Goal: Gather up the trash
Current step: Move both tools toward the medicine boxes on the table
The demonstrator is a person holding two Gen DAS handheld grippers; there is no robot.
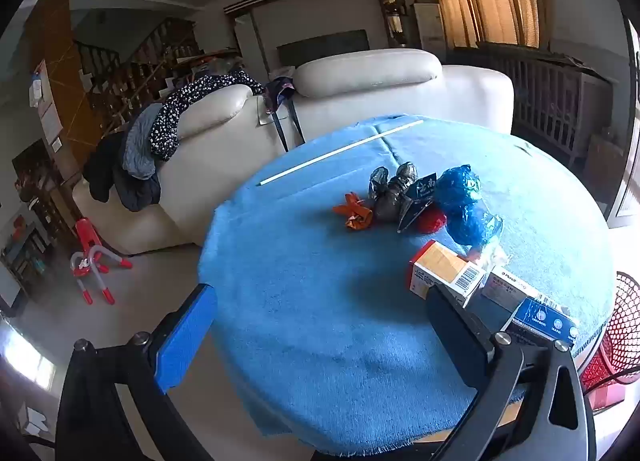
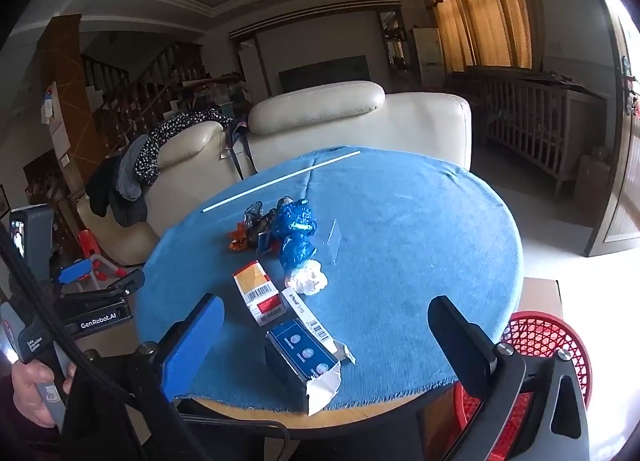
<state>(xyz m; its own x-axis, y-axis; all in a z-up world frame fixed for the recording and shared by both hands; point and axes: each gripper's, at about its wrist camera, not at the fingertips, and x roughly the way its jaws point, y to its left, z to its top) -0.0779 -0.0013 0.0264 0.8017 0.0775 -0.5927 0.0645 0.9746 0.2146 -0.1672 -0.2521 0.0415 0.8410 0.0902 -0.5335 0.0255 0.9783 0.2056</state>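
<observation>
Right, I have both grippers spread wide with nothing between the fingers. The dark blue carton (image 2: 302, 357) lies at the table's (image 2: 420, 221) near edge, just ahead of my right gripper (image 2: 326, 335) at about eleven o'clock — its long axis running away toward ten o'clock. My left gripper (image 1: 320, 325) sees it far off at three o'clock, so I judge the right is nearer. The red basket (image 2: 548, 345) waits at four o'clock.

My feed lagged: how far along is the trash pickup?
Nothing looks collected: the red basket shows no trash where visible. Nothing in hand: left gripper and right gripper are open and empty. Boxes, blue wrapper and tissue remain on the table.
</observation>
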